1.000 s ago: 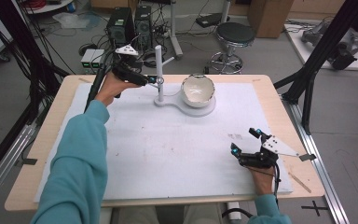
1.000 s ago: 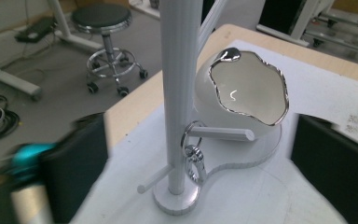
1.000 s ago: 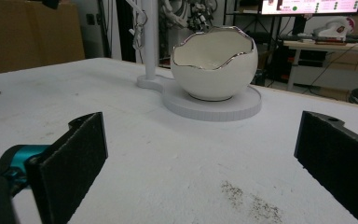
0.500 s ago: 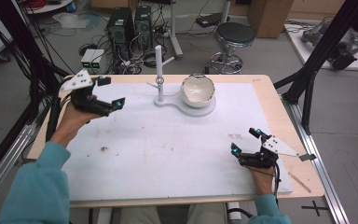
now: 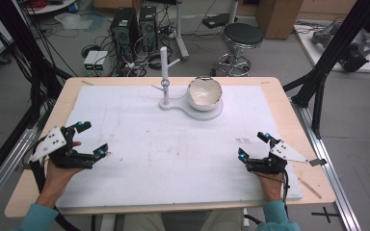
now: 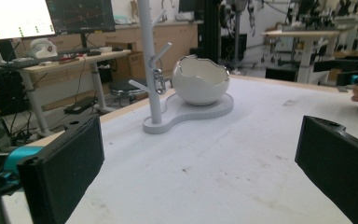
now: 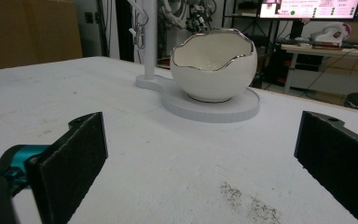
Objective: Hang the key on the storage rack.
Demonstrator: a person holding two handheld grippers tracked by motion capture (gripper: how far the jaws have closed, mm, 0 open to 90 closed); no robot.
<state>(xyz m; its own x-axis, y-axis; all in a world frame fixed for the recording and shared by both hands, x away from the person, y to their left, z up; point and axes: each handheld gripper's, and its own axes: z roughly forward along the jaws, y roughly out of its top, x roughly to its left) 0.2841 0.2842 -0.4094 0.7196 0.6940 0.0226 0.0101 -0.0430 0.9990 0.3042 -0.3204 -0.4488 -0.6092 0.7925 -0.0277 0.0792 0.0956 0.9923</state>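
A white stand (image 5: 178, 103) sits at the back middle of the table. Its branched post (image 5: 163, 67) carries a small metal ring (image 5: 164, 83), and beside the post rests a white eggshell-shaped bowl (image 5: 204, 92). My left gripper (image 5: 92, 138) lies at the front left, open and holding nothing. At the front right, my right gripper (image 5: 252, 145) is open and holds nothing too. In the left gripper view the jaws (image 6: 200, 163) stand wide, facing the post (image 6: 149, 70), ring (image 6: 158, 79) and bowl (image 6: 199, 84). The right gripper view (image 7: 200, 163) looks at the bowl (image 7: 214, 70) and ring (image 7: 140, 30).
A white mat (image 5: 173, 159) covers most of the wooden table (image 5: 289, 101). A thin wooden stick (image 5: 310, 187) lies by the front right corner. Black frame poles (image 5: 318, 91) flank the table. Behind it stand a stool (image 5: 241, 36) and computer towers (image 5: 125, 24).
My left gripper drew back from the stand's post to the front left of the table and now rests open. The right gripper stayed put.
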